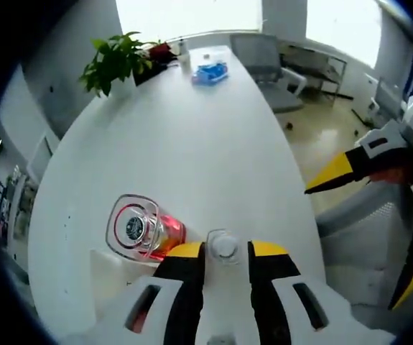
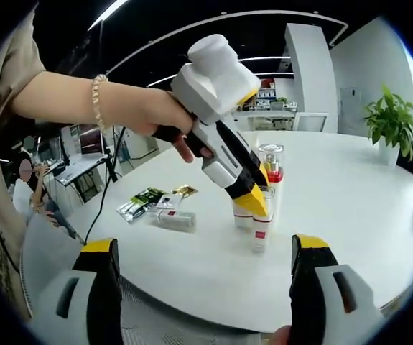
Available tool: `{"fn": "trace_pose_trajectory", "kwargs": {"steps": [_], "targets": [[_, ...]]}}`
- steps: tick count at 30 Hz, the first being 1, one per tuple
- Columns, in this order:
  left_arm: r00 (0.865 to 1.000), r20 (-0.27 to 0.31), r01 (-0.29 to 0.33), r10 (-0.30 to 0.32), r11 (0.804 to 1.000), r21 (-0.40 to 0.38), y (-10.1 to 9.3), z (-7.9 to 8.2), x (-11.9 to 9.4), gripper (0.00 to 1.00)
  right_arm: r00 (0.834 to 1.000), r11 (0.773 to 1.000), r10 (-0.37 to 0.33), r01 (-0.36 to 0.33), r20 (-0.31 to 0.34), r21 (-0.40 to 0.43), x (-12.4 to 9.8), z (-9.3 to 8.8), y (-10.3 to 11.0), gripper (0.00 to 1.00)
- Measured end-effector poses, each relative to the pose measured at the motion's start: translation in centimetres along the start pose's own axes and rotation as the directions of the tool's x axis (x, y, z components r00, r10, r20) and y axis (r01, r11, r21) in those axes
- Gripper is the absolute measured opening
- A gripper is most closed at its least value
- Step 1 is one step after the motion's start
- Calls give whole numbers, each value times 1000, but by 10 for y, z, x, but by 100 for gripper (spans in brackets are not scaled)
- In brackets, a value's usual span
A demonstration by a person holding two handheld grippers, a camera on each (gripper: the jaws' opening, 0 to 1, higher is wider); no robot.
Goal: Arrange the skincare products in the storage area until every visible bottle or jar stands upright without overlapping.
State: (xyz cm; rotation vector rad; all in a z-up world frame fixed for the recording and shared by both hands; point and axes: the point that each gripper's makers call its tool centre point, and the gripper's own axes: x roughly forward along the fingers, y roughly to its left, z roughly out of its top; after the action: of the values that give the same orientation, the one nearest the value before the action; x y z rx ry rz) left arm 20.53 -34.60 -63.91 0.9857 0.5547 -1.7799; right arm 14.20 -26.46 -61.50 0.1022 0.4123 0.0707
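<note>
A white-capped bottle point(image 1: 224, 245) stands upright near the table's edge, and my left gripper point(image 1: 225, 249) is shut on its cap from above. Touching it on the left is a red bottle point(image 1: 164, 235) with a clear cap, also upright. In the right gripper view the same white bottle point(image 2: 261, 228) stands in front of the red bottle point(image 2: 271, 172), with the left gripper point(image 2: 253, 202), held in a person's hand, coming down onto it. My right gripper point(image 2: 206, 251) is open wide with nothing between its jaws, a short way back from the bottles; the left gripper view has it point(image 1: 370, 224) off the table's right side.
Green and gold sachets point(image 2: 149, 198) and a small white box point(image 2: 175, 219) lie left of the bottles. At the far end of the long white table point(image 1: 192, 144) are a potted plant point(image 1: 116, 61) and a blue pack point(image 1: 210, 72). Office chairs point(image 1: 263, 61) stand along the right edge.
</note>
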Motion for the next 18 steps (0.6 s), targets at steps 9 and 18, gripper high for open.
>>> {"fn": "trace_pose_trajectory", "kwargs": {"steps": [9, 18], "targets": [[999, 18, -35, 35, 999, -27, 1, -5, -18, 30, 1000, 1000, 17, -17, -16, -17, 1, -2, 4, 100], [996, 41, -70, 74, 994, -88, 0, -17, -37, 40, 999, 999, 31, -31, -30, -29, 2, -4, 6, 100]]}}
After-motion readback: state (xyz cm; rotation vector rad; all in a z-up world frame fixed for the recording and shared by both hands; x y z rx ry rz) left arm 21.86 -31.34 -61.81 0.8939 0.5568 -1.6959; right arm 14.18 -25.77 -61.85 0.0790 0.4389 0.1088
